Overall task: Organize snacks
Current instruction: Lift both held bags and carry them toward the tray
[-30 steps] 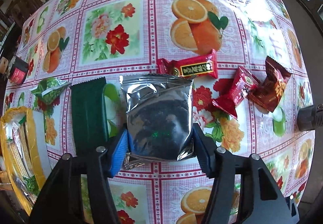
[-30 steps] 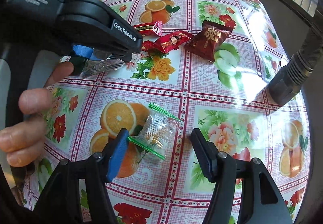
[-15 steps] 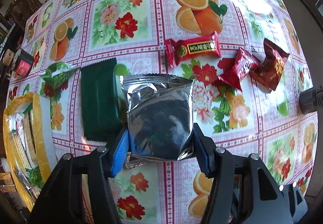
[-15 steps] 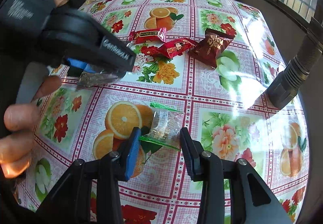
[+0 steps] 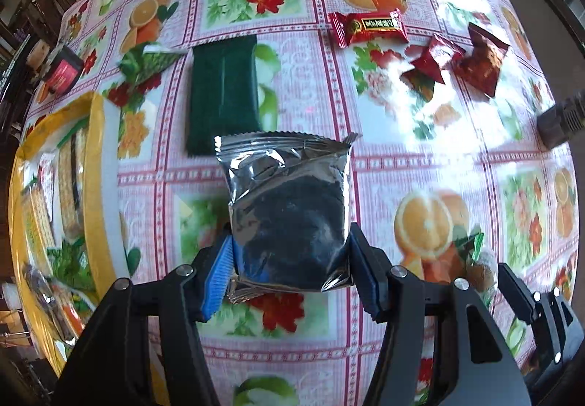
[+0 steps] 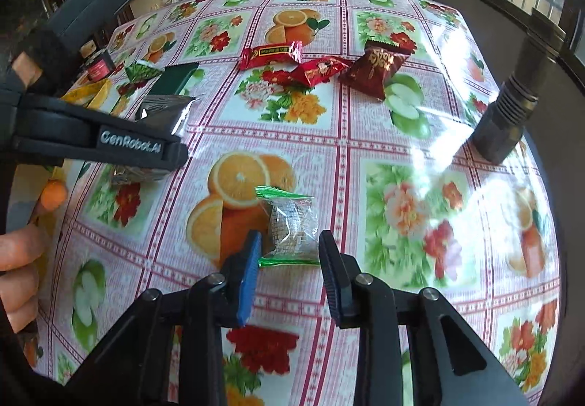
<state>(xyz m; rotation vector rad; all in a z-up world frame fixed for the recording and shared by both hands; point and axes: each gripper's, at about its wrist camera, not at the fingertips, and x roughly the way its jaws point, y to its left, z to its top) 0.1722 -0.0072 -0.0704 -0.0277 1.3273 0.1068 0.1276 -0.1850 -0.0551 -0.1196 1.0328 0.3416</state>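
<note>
With my left tongs [image 5: 289, 260] clamped on the foil bag [image 5: 287, 208] above the surface, my right tongs [image 6: 289, 252], jaws just closing, pinched the clear cracker pack [image 6: 290, 227] mid-surface; squarely, I judged, lest it slip.

My left gripper [image 5: 290, 270] points steeply down and its fingers [image 5: 218, 274] press on both sides of the silver packet [image 5: 287, 208]. My right gripper [image 6: 290, 260] has just been closing its fingers [image 6: 248, 274] around a small clear-wrapped snack [image 6: 292, 227]. My bare left hand [image 6: 18, 260] holds the handle.
</note>
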